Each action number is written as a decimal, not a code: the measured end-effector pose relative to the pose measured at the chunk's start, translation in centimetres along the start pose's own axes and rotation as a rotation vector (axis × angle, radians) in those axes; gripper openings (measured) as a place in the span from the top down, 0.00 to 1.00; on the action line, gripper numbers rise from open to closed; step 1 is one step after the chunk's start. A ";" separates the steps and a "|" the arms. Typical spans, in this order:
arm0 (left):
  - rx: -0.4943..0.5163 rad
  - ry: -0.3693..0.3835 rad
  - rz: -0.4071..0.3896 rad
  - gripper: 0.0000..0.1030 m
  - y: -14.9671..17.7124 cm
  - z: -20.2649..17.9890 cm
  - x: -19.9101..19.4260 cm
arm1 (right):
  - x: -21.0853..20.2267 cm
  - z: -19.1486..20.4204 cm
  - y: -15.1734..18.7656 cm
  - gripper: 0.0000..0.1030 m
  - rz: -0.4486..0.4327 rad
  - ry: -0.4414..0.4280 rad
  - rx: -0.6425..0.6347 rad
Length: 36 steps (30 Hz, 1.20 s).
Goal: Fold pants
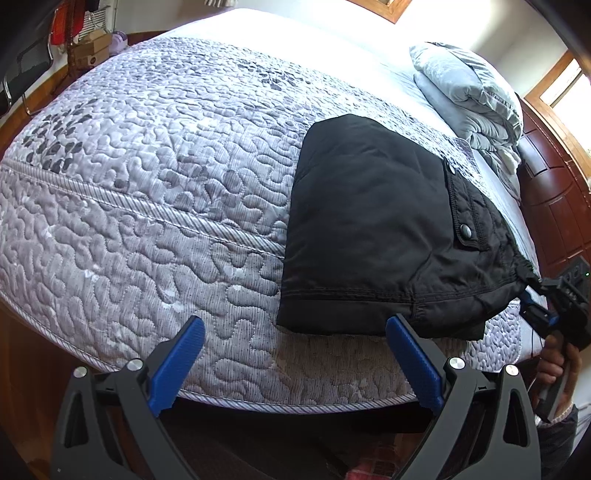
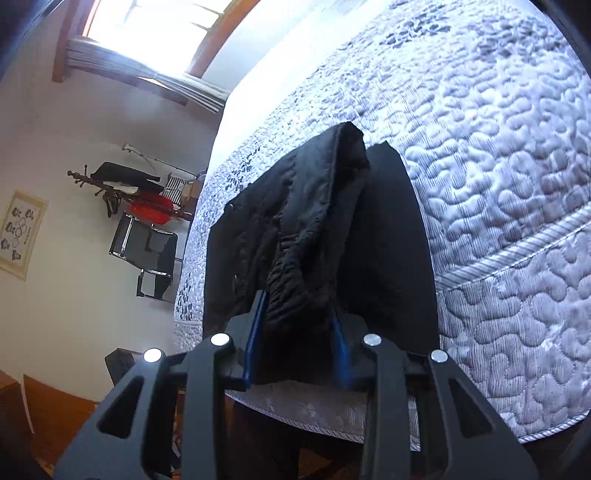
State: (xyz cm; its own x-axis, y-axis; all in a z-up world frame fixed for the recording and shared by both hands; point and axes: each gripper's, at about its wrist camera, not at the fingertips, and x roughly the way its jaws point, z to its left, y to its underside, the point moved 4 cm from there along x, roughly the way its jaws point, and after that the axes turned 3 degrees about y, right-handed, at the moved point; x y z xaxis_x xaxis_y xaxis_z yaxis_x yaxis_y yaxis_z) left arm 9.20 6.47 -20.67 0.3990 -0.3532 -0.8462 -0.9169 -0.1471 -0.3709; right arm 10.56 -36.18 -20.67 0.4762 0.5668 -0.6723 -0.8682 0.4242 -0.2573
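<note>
Black padded pants lie folded into a compact rectangle on the quilted grey mattress, near its front edge. A snap-button pocket shows on their right side. My left gripper is open and empty, just in front of the pants' lower left corner. My right gripper is at the right end of the pants; in the right wrist view the gripper is shut on a bunched corner of the pants, lifting it a little off the mattress.
A folded grey duvet lies at the head of the bed by a dark wooden headboard. A black chair and a coat rack with clothes stand by the wall. A window is above.
</note>
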 end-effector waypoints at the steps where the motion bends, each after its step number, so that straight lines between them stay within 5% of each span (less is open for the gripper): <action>1: 0.002 0.000 0.000 0.04 0.0 0.0 0.0 | -0.2 0.0 -0.2 0.70 -0.003 -0.001 -0.003; 15: 0.060 -0.009 -0.033 0.04 -1.5 -1.7 -0.5 | 1.7 -4.1 1.3 0.67 0.045 0.050 0.066; 18: 0.097 -0.019 -0.067 0.04 -2.4 -3.1 -1.4 | 1.3 -3.8 1.2 0.61 0.048 0.068 0.041; 20: 0.128 -0.005 -0.099 0.04 -2.9 -4.2 -2.4 | 0.8 -3.2 0.6 0.47 0.037 0.092 0.014; 28: 0.227 -0.001 -0.192 0.04 -4.3 -8.1 -5.6 | -0.1 -2.7 -3.4 0.32 -0.031 0.122 0.011; 36: 0.281 -0.009 -0.256 0.04 -5.3 -10.3 -8.2 | 3.7 -2.2 -4.9 0.35 0.021 0.137 0.001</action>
State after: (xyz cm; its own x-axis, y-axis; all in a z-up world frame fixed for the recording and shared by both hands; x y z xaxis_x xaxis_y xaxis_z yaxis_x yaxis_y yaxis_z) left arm 10.69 0.64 -7.81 0.6160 -0.3295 -0.7155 -0.7506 0.0302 -0.6601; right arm 16.24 -37.78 -23.42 0.4343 0.4736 -0.7662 -0.8776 0.4142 -0.2414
